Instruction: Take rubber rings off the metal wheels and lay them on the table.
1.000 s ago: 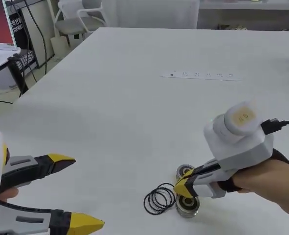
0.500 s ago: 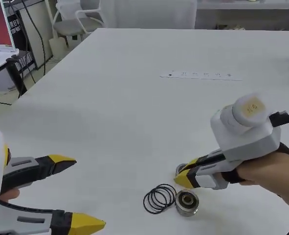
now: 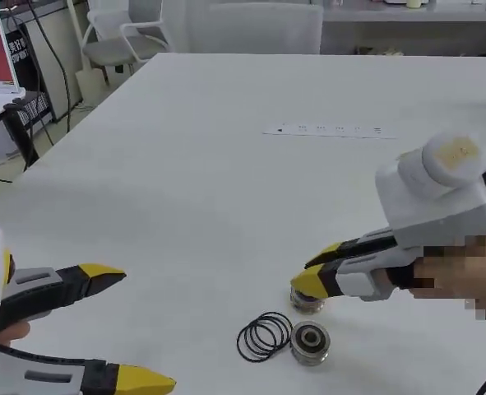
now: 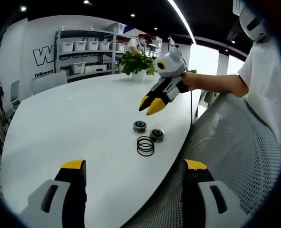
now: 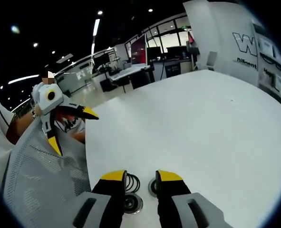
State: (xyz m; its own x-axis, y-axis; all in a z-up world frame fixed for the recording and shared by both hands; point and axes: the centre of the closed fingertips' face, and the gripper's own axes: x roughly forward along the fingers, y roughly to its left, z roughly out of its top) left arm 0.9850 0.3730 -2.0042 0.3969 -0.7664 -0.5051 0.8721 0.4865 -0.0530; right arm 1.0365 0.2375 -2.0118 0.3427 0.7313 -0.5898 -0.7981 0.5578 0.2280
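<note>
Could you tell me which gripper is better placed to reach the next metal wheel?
Right, probably. The right gripper hangs just above the farther round metal wheel, jaws slightly apart; the left gripper sits open, far from it.

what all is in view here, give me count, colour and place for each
table: one, white, under everything
near wheel: one, silver metal, beside the rings
far wheel: one, silver metal, below the right gripper's fingers
rubber rings: overlapping pile, number unclear, black, left of the near wheel
flat strip: one, white, mid-table
chair: one, pale, beyond the table's far left corner
plant: one, green, table's far end
left gripper: yellow-tipped, open, lower left
right gripper: yellow-tipped, open, above the far wheel
</note>
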